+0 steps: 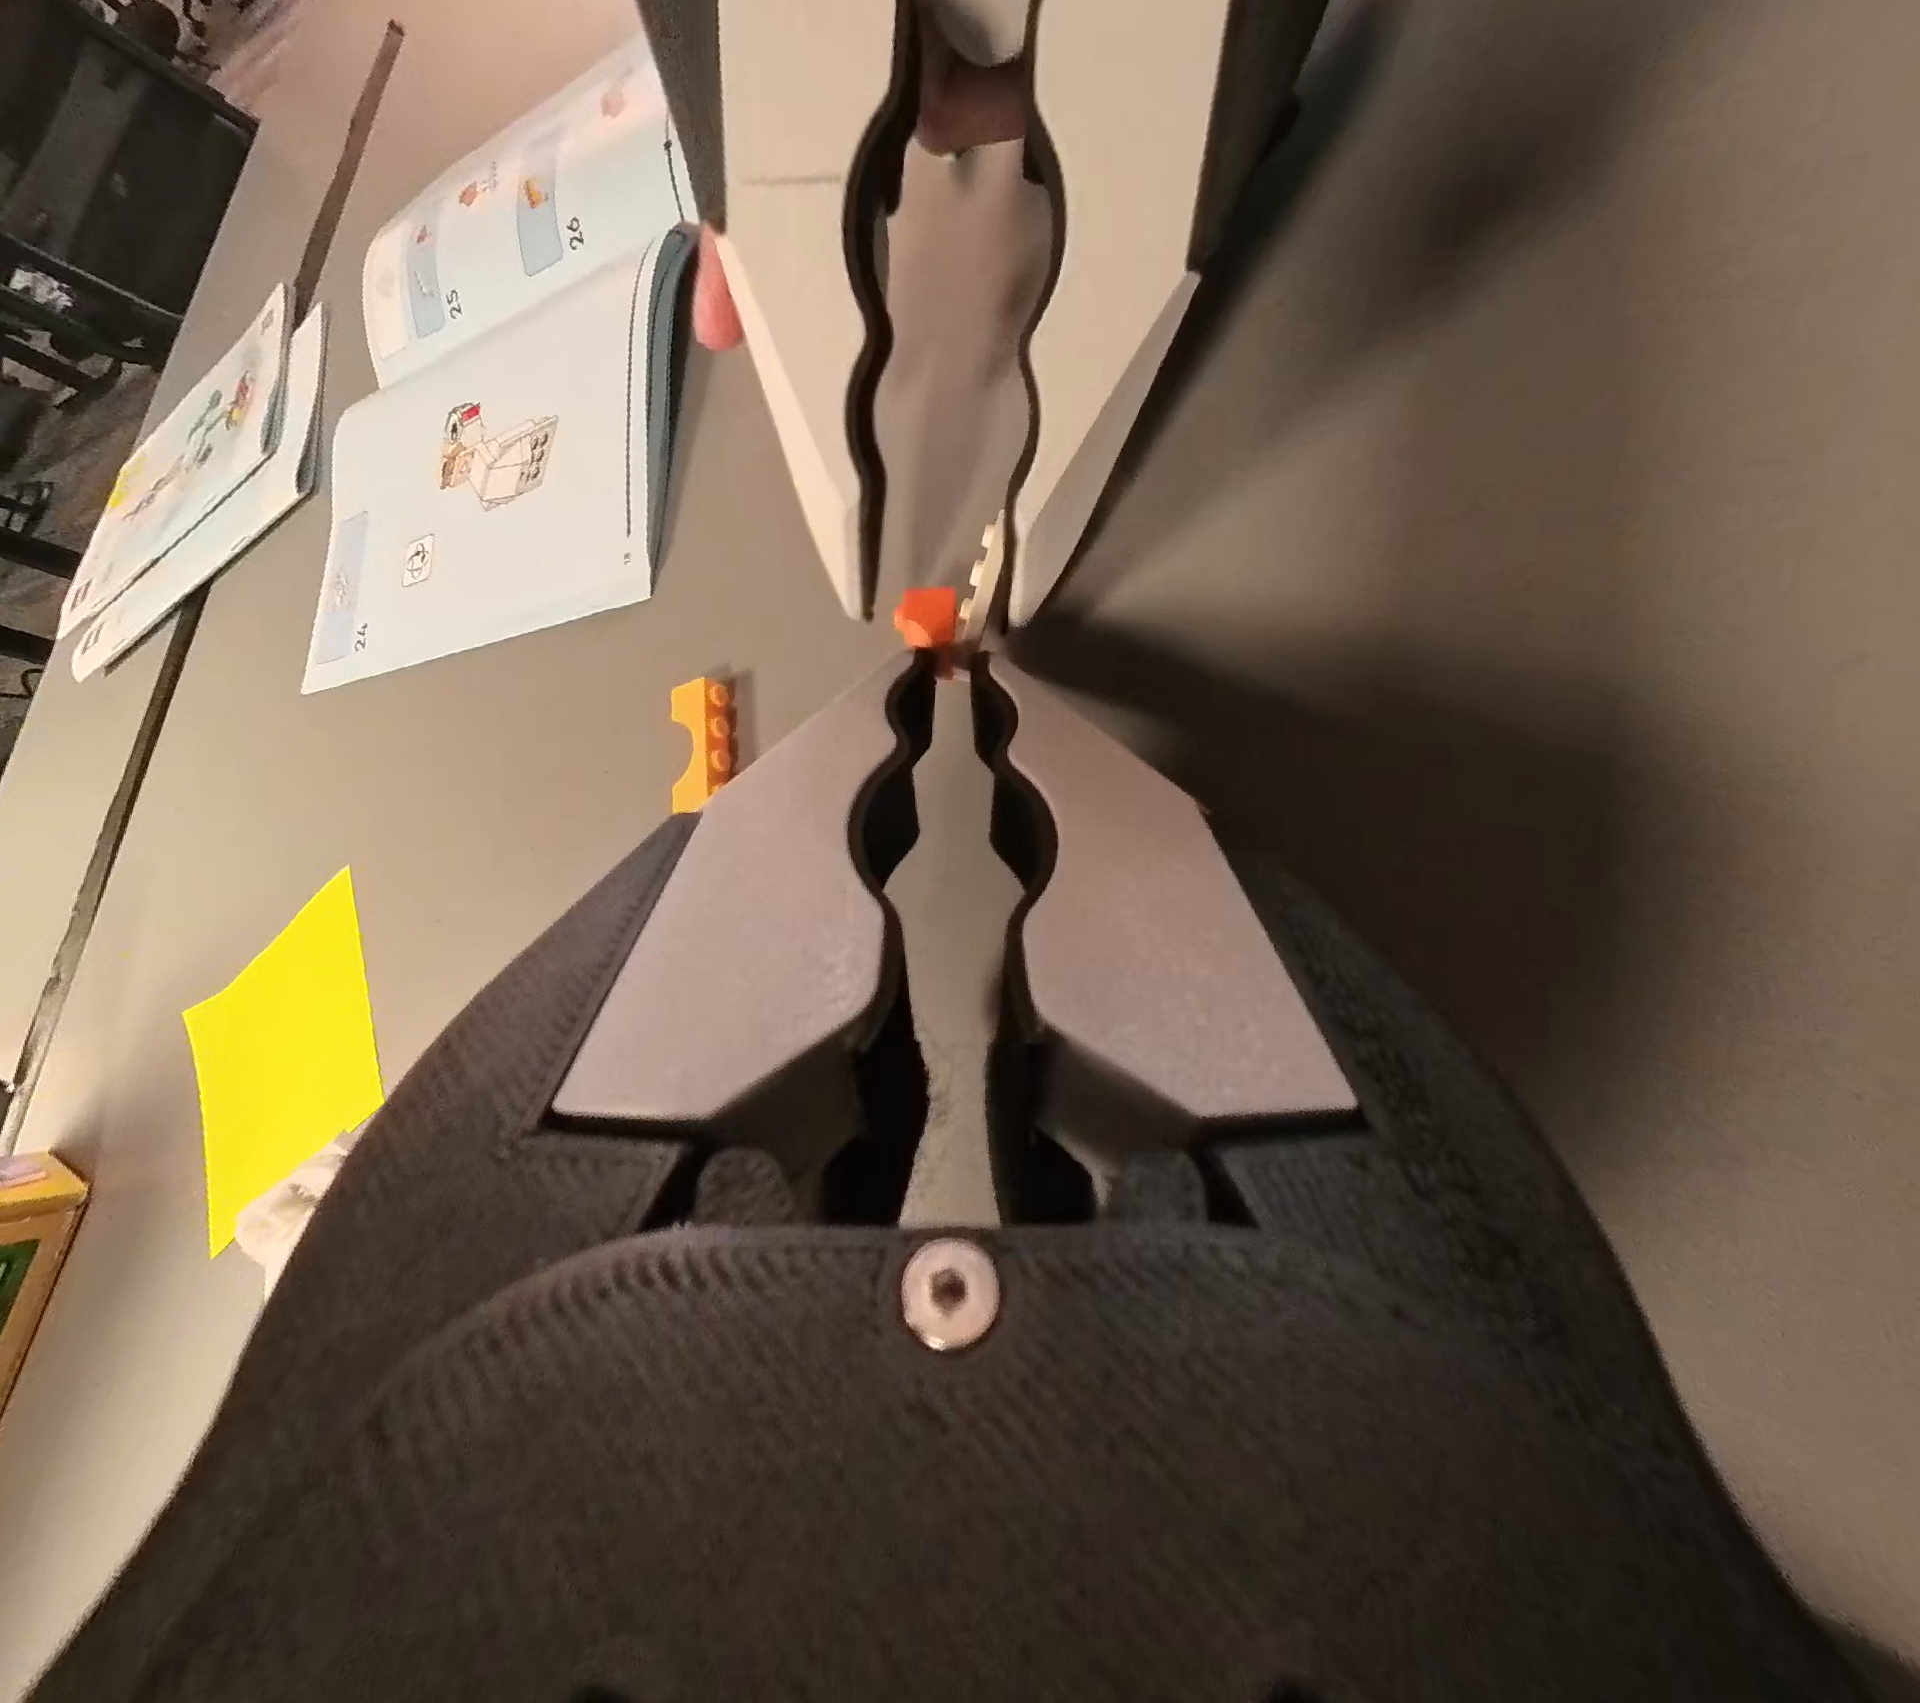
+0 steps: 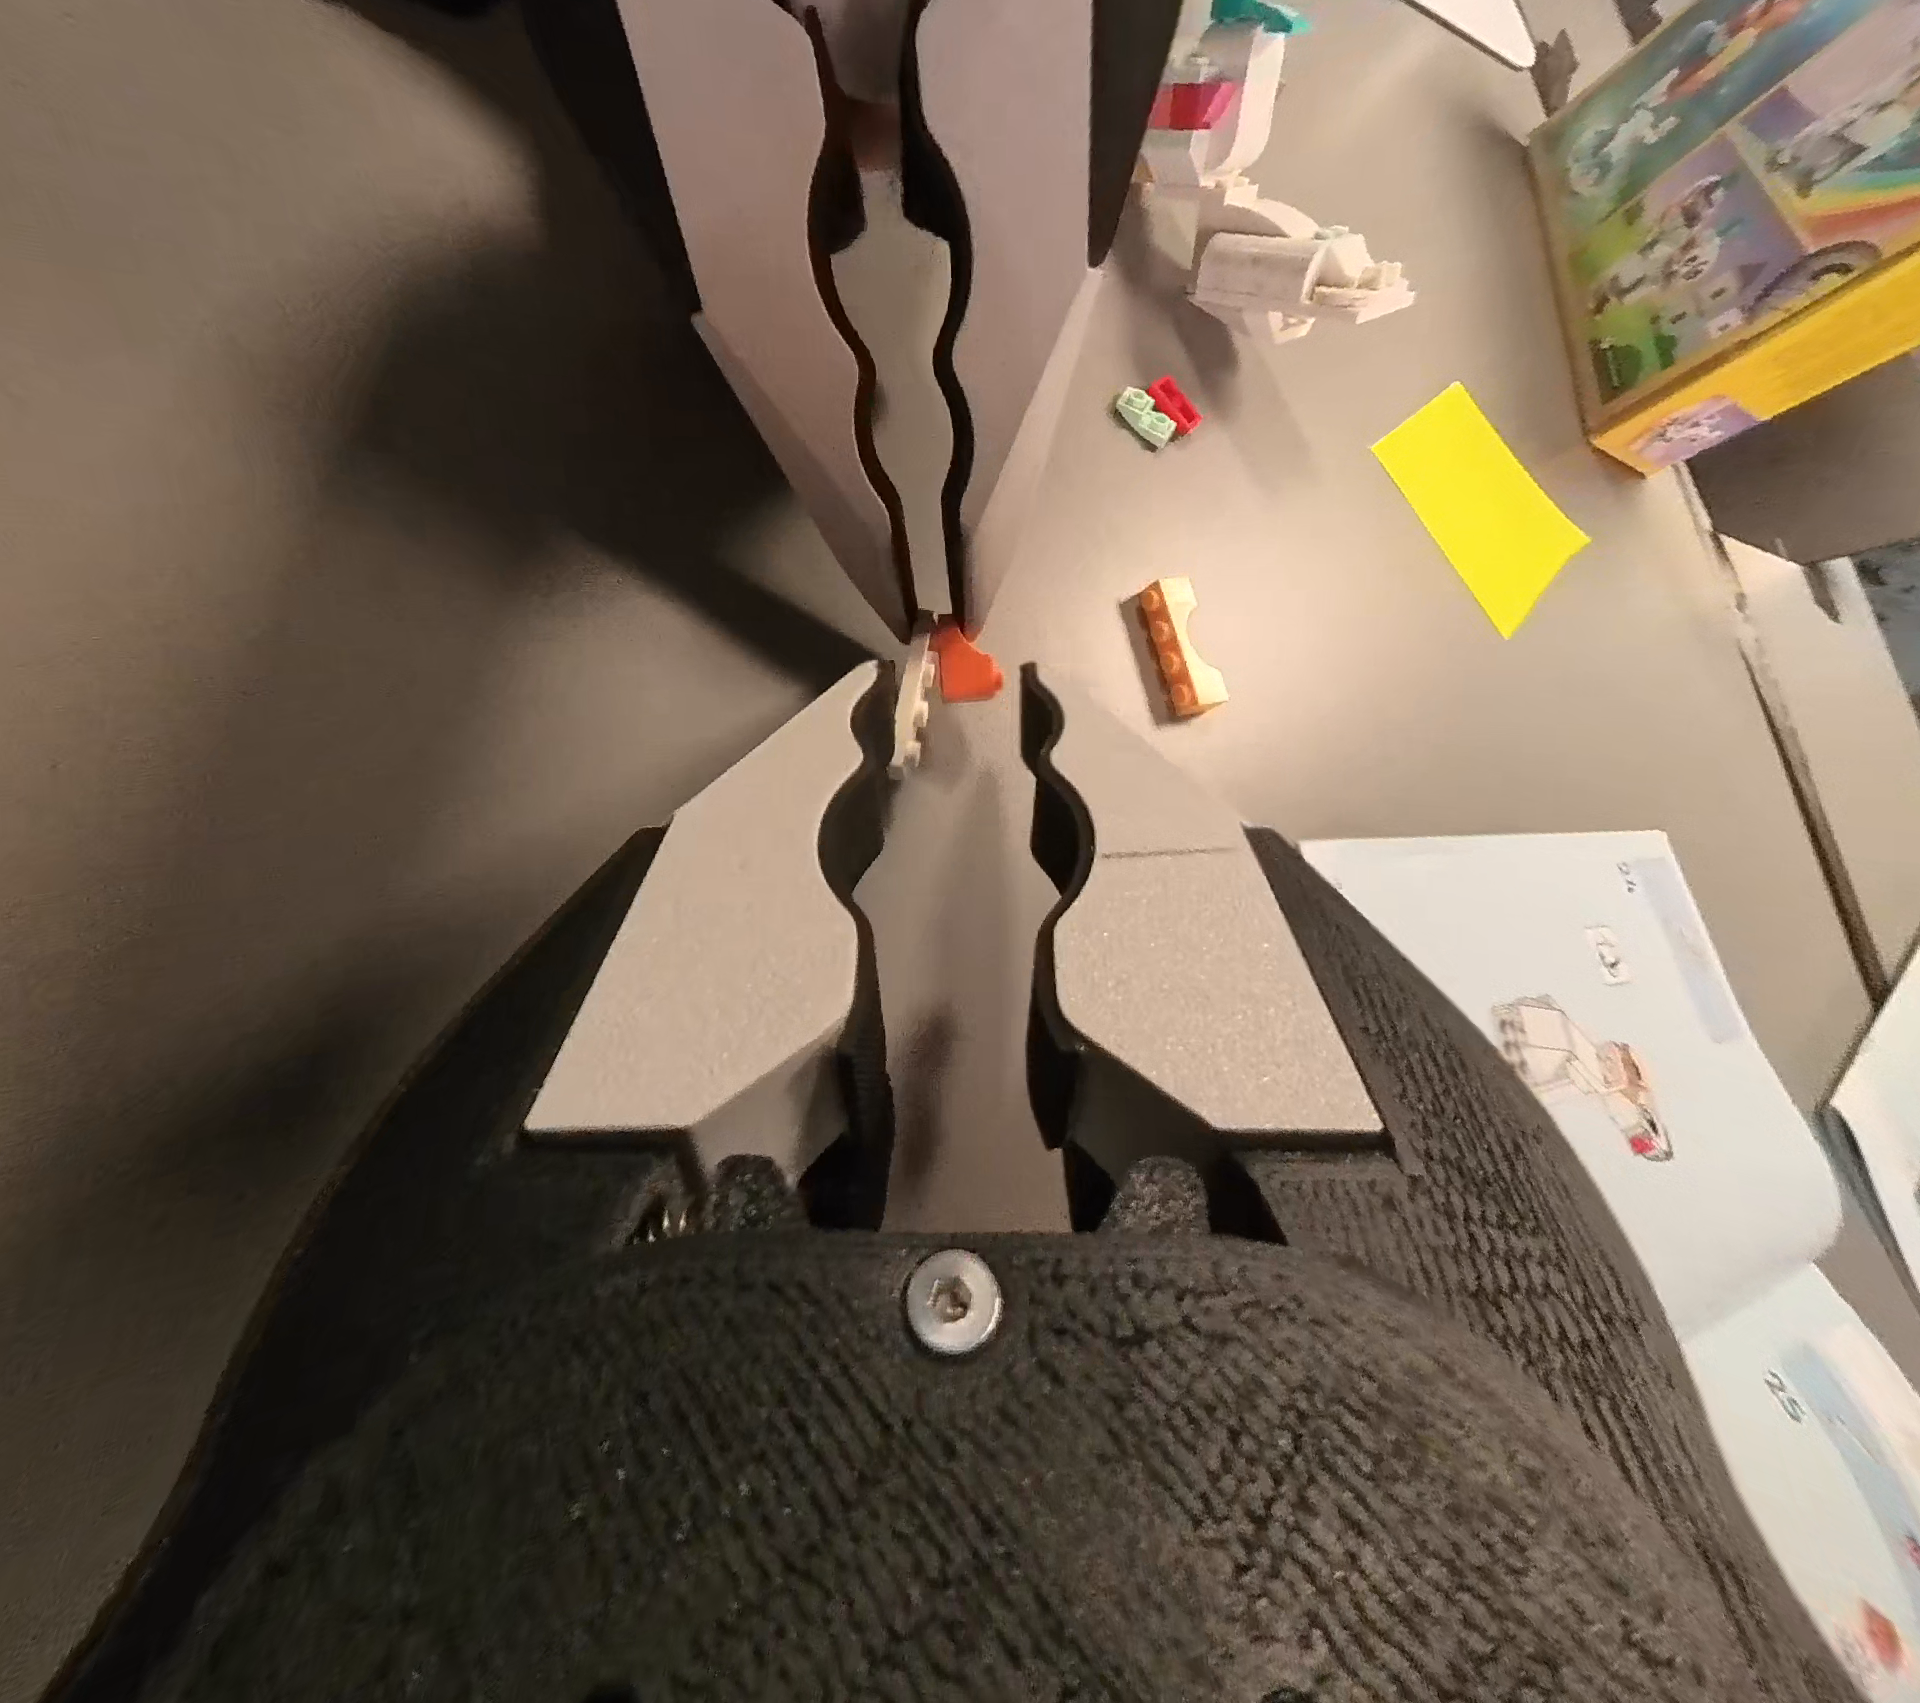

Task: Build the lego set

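While your L gripper [image 1: 943,664] sits nearly closed, tips apparently pinched on the orange brick [image 1: 925,614], your R gripper [image 2: 951,682] meets it nose-to-nose w/ jaws partway apart. The white plate [image 2: 912,703] lies against one R finger, and a sliver of gap shows on the brick's other side, so R isn't clamping. Brick and plate touch right at the L tips; can't tell if the studs are seated. Expect both pcs to be tiny, light, stiff and slick, so they'd likely twist or pop out of a corner pinch. Take the plate flat across its long edges, studs clear, and keep the brick squeezed on its flat sides. Outward from the R tips, on the side away from the plate: 1 orange-and-white arch stack [image 2: 1174,651]. Farther ahead are 1 pale green pc [image 2: 1148,415], 1 red pc [image 2: 1177,401] and 1 part-built white model [image 2: 1247,219]. Beyond those: 1 yellow note [image 2: 1475,500], 1 set box [image 2: 1714,199]. Booklets: 2, one open [image 1: 499,469], one shut [image 1: 197,448].
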